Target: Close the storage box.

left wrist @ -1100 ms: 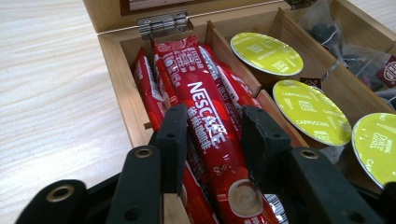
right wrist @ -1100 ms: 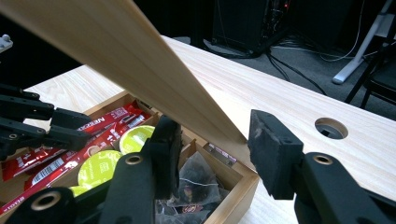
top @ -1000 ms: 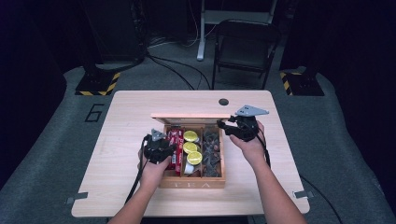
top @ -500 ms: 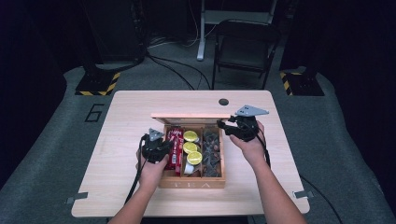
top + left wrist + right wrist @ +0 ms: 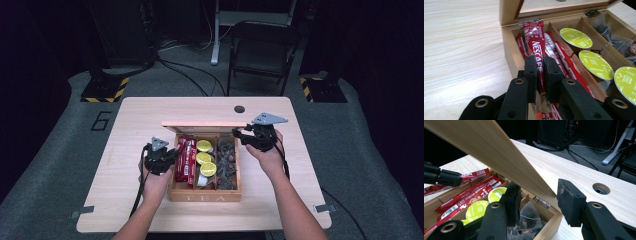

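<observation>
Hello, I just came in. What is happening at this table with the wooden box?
A person works at the table with a gripper in each hand. The left gripper has just closed its jaws on a red coffee stick at the left compartment of the open wooden tea box. The right gripper has its jaws around the edge of the box lid, seemingly propping it up. The middle compartment holds yellow-topped capsules, the right one dark tea bags.

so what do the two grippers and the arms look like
Both are black. The left gripper and right gripper each have two flat-padded jaws on link arms with brass-ringed pivots, a grey three-cornered plate on top and a trailing black cable. The forearms are bare, with no sleeves.
</observation>
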